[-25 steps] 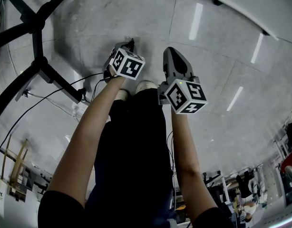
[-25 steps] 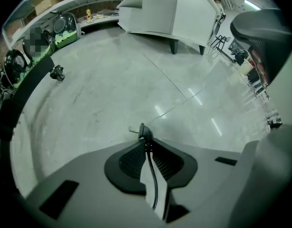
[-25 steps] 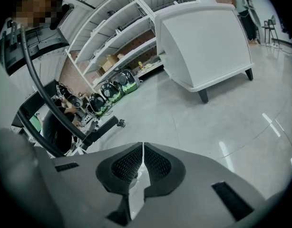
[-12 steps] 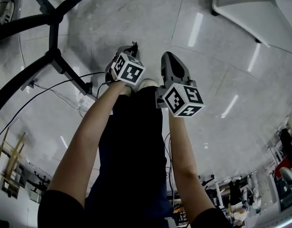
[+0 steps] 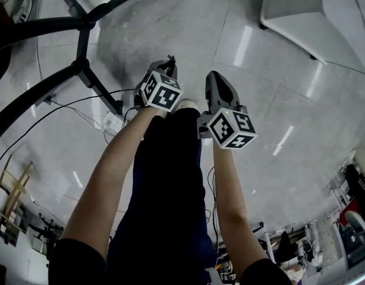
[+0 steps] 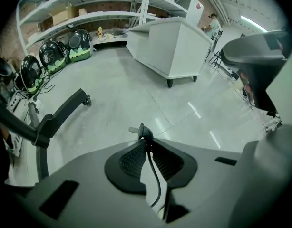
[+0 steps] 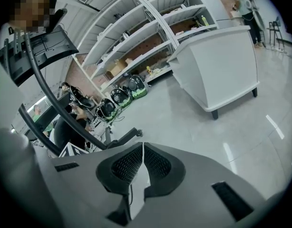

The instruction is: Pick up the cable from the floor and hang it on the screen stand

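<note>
Wide grey floor (image 5: pixel 277 88) under the person's feet, and the black screen stand (image 5: pixel 82 46) spreads its legs across the upper left of the head view, with a white bench (image 5: pixel 307 10) well apart at upper right. Both arms reach forward and down over the dark trousers, the two grippers side by side near each other. The left gripper (image 6: pixel 146 141) has the goods: its jaws are pinched almost together on the thin black cable (image 6: pixel 150 160), which runs down the slot between the pads, and the plug (image 6: pixel 140 129) pokes out just past the tips. So the cable is off the floor at this end, gripped just behind the plug, while the head view shows a dark line trailing away to the left toward the stand's feet, which looks like the slack. The right gripper (image 7: pixel 142 148) rides alongside with its jaws pressed together and nothing between the pads. By my reading the pick-up is done and we're in the carry, with the hanging not yet made. What the next move calls for, I'd judge, is a swing to the left and a lift toward the stand, whose curved black upright shows at the left of the right gripper view, then draping the cable over a part that will hold it. The left grip needs to stay firm so the thin cable doesn't slide through, and the trailing slack must not snag on those legs; the free right gripper could gather it.
</note>
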